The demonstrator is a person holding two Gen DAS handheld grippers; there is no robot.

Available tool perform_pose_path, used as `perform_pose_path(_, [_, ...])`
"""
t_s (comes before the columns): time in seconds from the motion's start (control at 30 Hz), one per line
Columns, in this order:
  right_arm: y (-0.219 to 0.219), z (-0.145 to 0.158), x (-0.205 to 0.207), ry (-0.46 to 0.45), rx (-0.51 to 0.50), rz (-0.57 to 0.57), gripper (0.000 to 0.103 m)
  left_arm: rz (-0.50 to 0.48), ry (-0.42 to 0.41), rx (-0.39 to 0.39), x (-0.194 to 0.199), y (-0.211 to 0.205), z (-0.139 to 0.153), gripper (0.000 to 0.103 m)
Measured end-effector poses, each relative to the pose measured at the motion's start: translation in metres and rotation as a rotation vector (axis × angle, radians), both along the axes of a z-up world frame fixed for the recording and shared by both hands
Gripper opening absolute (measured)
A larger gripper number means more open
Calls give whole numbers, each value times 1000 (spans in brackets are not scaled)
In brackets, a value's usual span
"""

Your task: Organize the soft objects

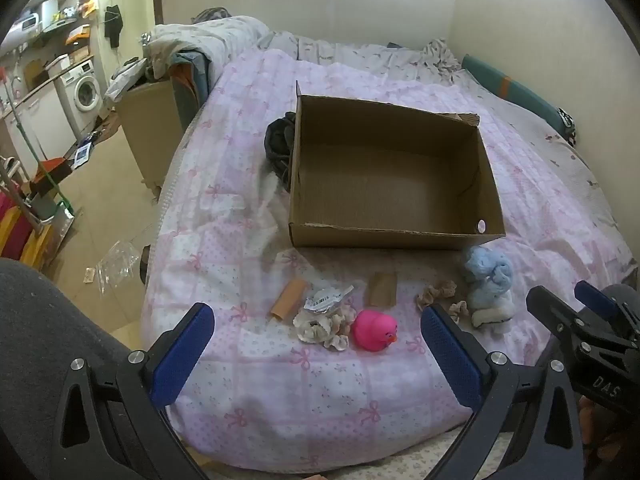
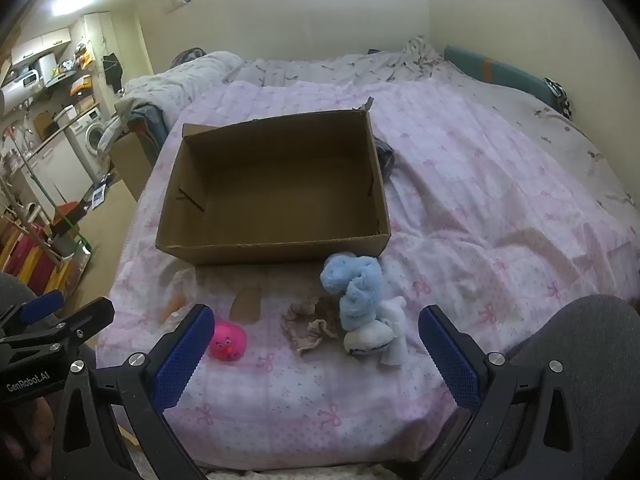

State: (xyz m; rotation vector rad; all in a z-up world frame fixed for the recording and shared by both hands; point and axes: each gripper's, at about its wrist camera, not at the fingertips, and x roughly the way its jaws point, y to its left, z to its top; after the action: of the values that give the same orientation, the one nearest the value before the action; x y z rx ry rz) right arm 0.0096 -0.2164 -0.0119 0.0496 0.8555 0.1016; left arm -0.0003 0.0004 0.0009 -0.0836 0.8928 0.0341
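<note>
Both tongs, left (image 1: 318, 354) and right (image 2: 312, 354), hang wide open and empty over the bed's near edge. The soft items — blue plush (image 2: 354, 292), scrunchies (image 2: 308, 330) — lie before the empty box (image 2: 276, 184). Risk: the loose quilt (image 2: 480, 208) snags in a grab, or the duck (image 2: 228, 340) rolls; cluttered kitchen beyond.

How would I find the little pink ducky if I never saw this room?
Look for the open cardboard box on the pink patterned bedspread. A row of small things lies on the bedspread in front of it, nearer the camera. The pink rubber duck is the only bright, smooth one, lying beside a pale crumpled scrunchie.
</note>
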Motion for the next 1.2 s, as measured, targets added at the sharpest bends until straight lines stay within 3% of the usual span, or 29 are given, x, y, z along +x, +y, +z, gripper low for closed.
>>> perform_pose_path(1.2, [0,-1,0,6,0,-5,103,3,12,-9,-2,3,3,103])
